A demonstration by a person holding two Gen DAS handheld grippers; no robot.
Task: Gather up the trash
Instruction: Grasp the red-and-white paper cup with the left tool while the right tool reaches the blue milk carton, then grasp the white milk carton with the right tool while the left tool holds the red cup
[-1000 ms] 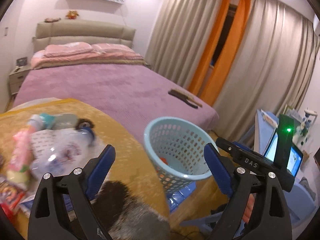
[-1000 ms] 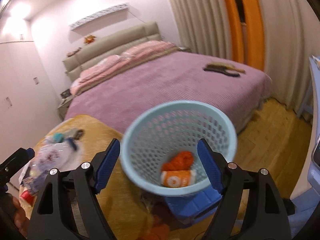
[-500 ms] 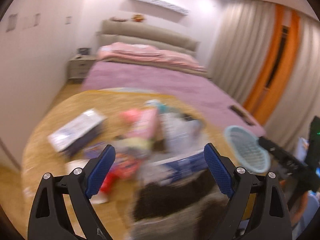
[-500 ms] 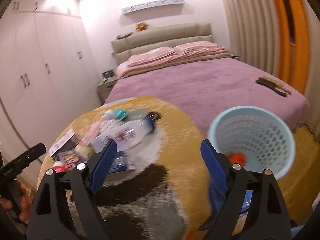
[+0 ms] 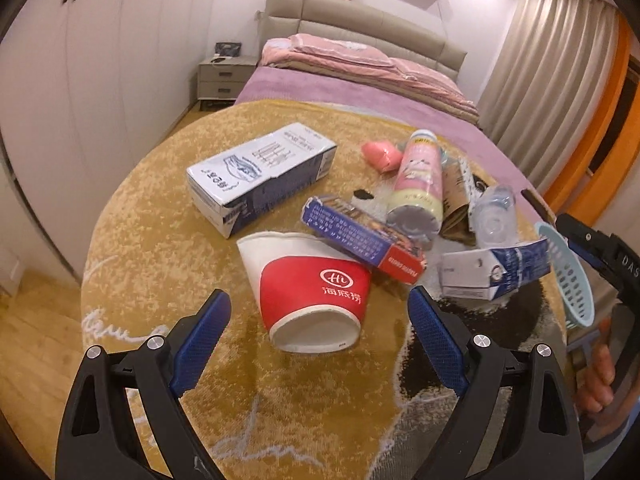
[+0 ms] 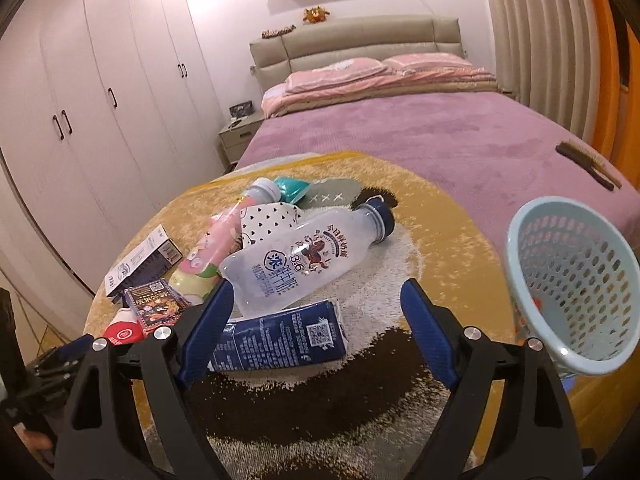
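Purple bed (image 6: 420, 128), white wardrobe (image 6: 100, 92), nightstand (image 5: 224, 78), beige curtains (image 5: 552, 68).

A paper cup (image 5: 310, 294) lies on its side on a round rug (image 5: 160, 248), before a carton (image 5: 260, 172). A basket (image 6: 576, 284) stands at the rug's right; a bed (image 6: 420, 132) lies behind.

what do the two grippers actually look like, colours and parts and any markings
Both are alike: the left gripper and right gripper have black angular plastic frames with triangular cutouts, silver screw heads at the joints, and two fingers faced with blue textured pads. Seen from the left wrist view, the right unit's black body carries white lettering "DAS". No cables or sleeves show.
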